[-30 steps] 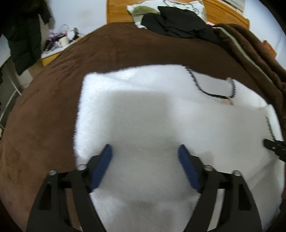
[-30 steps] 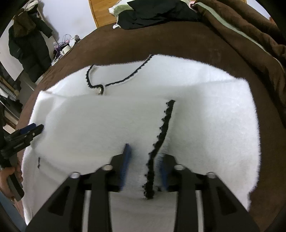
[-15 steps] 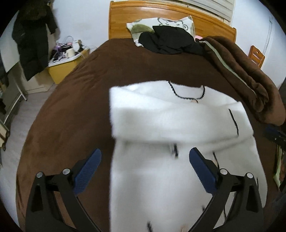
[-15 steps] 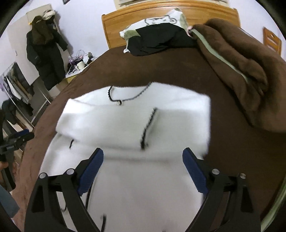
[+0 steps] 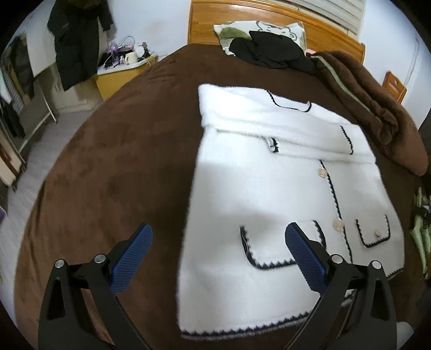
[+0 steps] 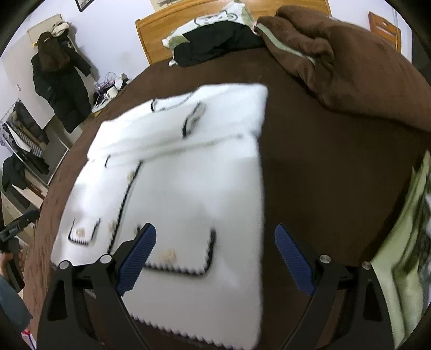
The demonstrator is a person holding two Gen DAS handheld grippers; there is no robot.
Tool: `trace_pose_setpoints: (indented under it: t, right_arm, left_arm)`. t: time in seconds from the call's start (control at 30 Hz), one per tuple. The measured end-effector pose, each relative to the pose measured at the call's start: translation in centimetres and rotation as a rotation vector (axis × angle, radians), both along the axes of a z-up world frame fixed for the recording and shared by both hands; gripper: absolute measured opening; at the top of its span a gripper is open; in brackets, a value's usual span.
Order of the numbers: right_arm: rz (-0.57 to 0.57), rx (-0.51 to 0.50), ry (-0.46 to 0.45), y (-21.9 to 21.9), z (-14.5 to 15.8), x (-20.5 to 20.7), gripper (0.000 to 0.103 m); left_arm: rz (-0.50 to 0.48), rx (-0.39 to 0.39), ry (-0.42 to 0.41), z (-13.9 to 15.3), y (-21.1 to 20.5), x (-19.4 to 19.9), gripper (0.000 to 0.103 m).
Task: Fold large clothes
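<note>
Left wrist view: the left gripper [image 5: 218, 250] is held above the bed, pointing toward the headboard [image 5: 274, 21]. Its jaws are spread wide and grip nothing. The finger pads [image 5: 131, 259] are blue with a fine grid texture, mounted on black arms. The white cardigan [image 5: 272, 193] lies flat on the brown bedspread [image 5: 107, 167], ahead of the gripper and offset to its right; the right pad overlaps the lower pocket area, while the left pad is over bare bedspread. The cardigan is fluffy, with black scalloped trim, pale round buttons and two patch pockets. Both sleeves are folded across the chest, forming a roughly rectangular shape. Beyond it lie a printed pillow [image 5: 258, 28] with a black garment [image 5: 272, 51] on top, and a bunched brown blanket [image 5: 371, 107] at far right. A yellow storage box [image 5: 118, 78] beside the bed at far left carries small clutter, including a mug.

Right wrist view: the right gripper [image 6: 215, 250] is likewise above the bed, jaws spread and empty. This frame is motion-blurred. The cardigan lies ahead and to the left; its right edge falls between the pads. The left gripper shows at the far left edge, in the person's hand [image 6: 8, 261]. A dark coat [image 6: 60, 80] hangs on the wall at far left.
</note>
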State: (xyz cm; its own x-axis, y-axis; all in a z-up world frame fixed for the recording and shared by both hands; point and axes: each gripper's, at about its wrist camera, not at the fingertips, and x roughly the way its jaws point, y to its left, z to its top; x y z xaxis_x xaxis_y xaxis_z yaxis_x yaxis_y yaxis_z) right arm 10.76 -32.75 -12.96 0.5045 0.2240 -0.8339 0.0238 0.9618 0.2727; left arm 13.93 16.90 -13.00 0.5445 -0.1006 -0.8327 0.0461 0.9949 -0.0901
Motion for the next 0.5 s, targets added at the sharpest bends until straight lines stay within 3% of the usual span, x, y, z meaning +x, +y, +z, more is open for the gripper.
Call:
trace_pose_setpoints:
  t: [0.4, 0.5]
  right_arm:
    - [-0.027, 0.105, 0.112, -2.1, -4.9, -5.6, 0.089]
    - [-0.037, 0.121, 0.132, -2.1, -6.1, -5.9, 0.089]
  left_arm:
    - [0.068, -0.060, 0.071, -5.7, 2.1, -4.7, 0.094]
    - [0.103, -0.109, 0.103, -7.3, 3.2, -4.9, 0.094]
